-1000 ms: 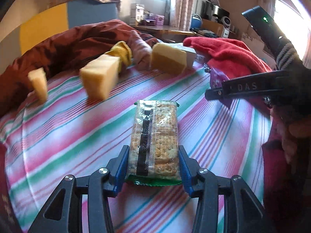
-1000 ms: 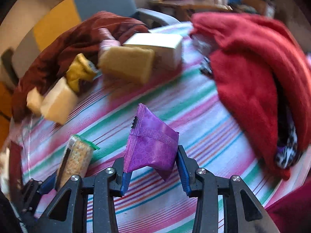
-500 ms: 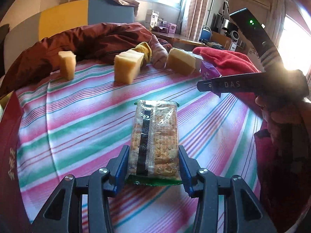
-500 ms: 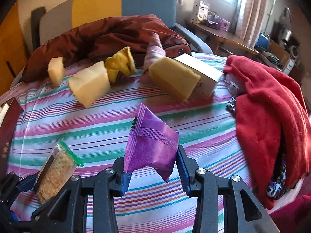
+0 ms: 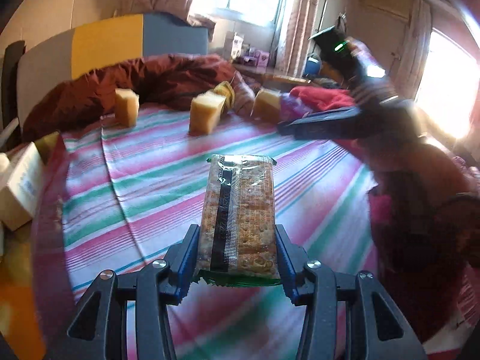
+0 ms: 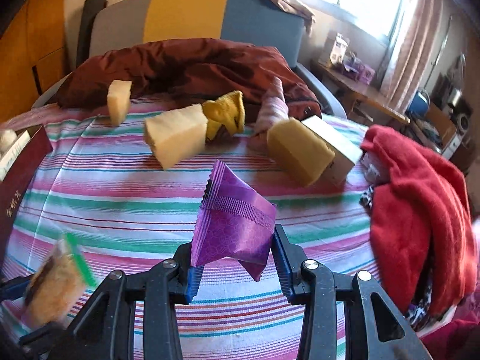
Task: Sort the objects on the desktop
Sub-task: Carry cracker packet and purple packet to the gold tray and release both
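Note:
My left gripper (image 5: 237, 258) is shut on a pack of crackers (image 5: 240, 213) in clear wrap with a green end, held above the striped cloth (image 5: 144, 180). My right gripper (image 6: 232, 262) is shut on a purple sachet (image 6: 237, 222), also held above the cloth. The cracker pack shows blurred at the lower left of the right wrist view (image 6: 57, 279). The right gripper shows blurred at the right of the left wrist view (image 5: 324, 121). Three yellow sponge blocks (image 6: 177, 135) (image 6: 118, 100) (image 6: 298, 151) stand along the far side of the cloth.
A dark red jacket (image 6: 186, 66) lies along the back. A red towel (image 6: 420, 198) is heaped at the right. A white box (image 6: 333, 141) sits behind the right sponge. A yellow sock (image 6: 226, 114) and a pink sock (image 6: 274, 106) lie near the jacket. A maroon book (image 6: 18, 186) is at the left edge.
Both grippers have pulled back and risen with their packs still held. More of the cloth and the left edge with the book and box came into view.

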`<control>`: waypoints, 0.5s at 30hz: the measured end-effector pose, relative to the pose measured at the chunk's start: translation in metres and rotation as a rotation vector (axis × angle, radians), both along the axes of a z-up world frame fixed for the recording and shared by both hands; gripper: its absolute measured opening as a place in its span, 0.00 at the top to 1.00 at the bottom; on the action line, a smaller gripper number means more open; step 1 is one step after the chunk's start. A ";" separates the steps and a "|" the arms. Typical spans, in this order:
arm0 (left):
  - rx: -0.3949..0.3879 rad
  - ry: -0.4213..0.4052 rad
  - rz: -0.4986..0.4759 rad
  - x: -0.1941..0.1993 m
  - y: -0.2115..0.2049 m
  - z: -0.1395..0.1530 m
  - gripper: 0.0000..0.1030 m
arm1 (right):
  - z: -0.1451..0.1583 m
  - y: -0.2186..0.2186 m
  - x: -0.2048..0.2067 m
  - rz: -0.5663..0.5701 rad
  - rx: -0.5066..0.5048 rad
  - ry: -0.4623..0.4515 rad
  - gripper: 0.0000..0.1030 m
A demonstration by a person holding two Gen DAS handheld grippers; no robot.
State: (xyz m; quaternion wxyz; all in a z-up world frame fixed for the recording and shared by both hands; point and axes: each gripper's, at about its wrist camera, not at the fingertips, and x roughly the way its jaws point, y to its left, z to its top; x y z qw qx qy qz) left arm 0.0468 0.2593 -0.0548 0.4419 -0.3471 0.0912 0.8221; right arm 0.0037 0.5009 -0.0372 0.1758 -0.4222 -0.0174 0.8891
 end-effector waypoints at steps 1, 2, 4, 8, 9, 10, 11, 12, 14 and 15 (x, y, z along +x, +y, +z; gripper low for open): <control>0.006 0.007 -0.001 0.003 -0.005 0.004 0.53 | 0.001 -0.004 0.000 0.011 0.011 0.009 0.59; 0.008 0.015 -0.001 0.006 -0.010 0.008 0.53 | 0.002 -0.007 0.001 0.021 0.021 0.016 0.59; 0.016 0.032 0.001 0.012 -0.023 0.016 0.53 | 0.004 -0.014 0.001 0.045 0.038 0.023 0.59; 0.034 0.024 0.038 0.013 -0.050 0.026 0.53 | 0.005 -0.028 0.000 0.088 0.036 -0.003 0.59; 0.041 0.021 0.048 0.013 -0.057 0.028 0.53 | 0.005 -0.031 0.001 0.093 0.031 -0.007 0.59; 0.046 0.020 0.067 0.012 -0.066 0.030 0.53 | 0.006 -0.035 0.001 0.100 0.019 -0.012 0.59; 0.050 0.020 0.082 0.010 -0.073 0.032 0.53 | 0.008 -0.039 0.001 0.103 0.010 -0.013 0.59; 0.055 0.016 0.094 0.010 -0.079 0.034 0.53 | 0.010 -0.043 0.001 0.106 0.006 -0.014 0.59; 0.068 0.009 0.124 0.008 -0.095 0.037 0.53 | 0.015 -0.056 0.001 0.124 -0.003 -0.014 0.59; 0.070 0.011 0.138 0.007 -0.102 0.038 0.53 | 0.017 -0.062 0.001 0.129 -0.006 -0.013 0.59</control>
